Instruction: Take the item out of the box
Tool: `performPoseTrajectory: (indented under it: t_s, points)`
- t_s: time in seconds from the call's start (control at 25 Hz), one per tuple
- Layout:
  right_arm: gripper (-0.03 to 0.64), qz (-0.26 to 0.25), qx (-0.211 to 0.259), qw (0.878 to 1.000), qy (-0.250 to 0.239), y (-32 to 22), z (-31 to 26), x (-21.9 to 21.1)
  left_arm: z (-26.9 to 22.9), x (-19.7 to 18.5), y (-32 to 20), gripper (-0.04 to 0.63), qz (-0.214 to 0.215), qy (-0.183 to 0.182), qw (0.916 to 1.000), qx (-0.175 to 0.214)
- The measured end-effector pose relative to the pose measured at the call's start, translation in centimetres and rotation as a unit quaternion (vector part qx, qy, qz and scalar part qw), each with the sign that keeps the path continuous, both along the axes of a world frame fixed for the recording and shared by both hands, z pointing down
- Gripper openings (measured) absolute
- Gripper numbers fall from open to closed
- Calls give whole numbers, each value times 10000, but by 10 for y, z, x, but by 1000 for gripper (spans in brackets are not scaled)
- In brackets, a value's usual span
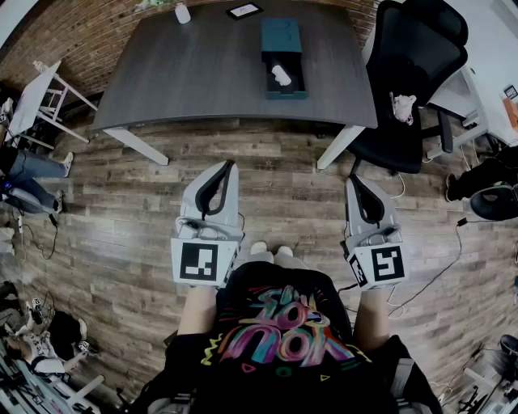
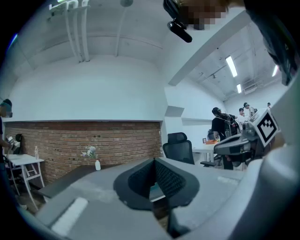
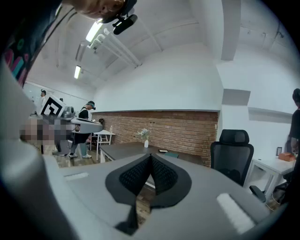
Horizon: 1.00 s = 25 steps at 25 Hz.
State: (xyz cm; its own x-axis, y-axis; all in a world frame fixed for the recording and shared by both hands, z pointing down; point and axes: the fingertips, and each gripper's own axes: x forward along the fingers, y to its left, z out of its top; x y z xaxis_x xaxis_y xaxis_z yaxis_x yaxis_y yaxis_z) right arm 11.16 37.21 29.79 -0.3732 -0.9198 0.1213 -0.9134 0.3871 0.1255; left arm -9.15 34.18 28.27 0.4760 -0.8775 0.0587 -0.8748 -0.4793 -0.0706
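Nearest, the person stands on the wooden floor [image 1: 121, 234] with a tool held low in front of the body on each side. The left tongs [image 1: 227, 168] are pressed together at the tips with nothing between them, and the left gripper view shows the same: dark pads meeting, no object in them. The right tongs [image 1: 355, 183] are likewise fully closed and empty. Both point ahead, roughly level, well short of the work.

Farther off stands the dark bench [image 1: 194, 73], well apart from both tools. On its right half lies the teal box [image 1: 281, 36], its near part open, and the white item [image 1: 281, 74] rests inside that open part. A black office chair [image 1: 409, 73] stands just right of the bench, and a small white bottle [image 1: 183, 12] sits at the far edge.

As I judge it, the task has not begun: nothing is gripped. Left to do is the approach, opening one tool, gripping the item and lifting it clear.
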Motion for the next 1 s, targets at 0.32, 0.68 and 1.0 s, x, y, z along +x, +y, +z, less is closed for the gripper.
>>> performPoseTrajectory:
  t_s: [0.32,0.68,1.0]
  points:
    - [0,9,121,9999,-55,2,-7,7,-2,2,3,2,-81,5,10000,18]
    - [0,-180,61,9998,-50,6,4,17,4,3,16,2,-342,-62,9993,113]
    - [0,-178,-107,9998,-40,-17,21,15,21,-1,-6,0,-351,-52,9994,-14]
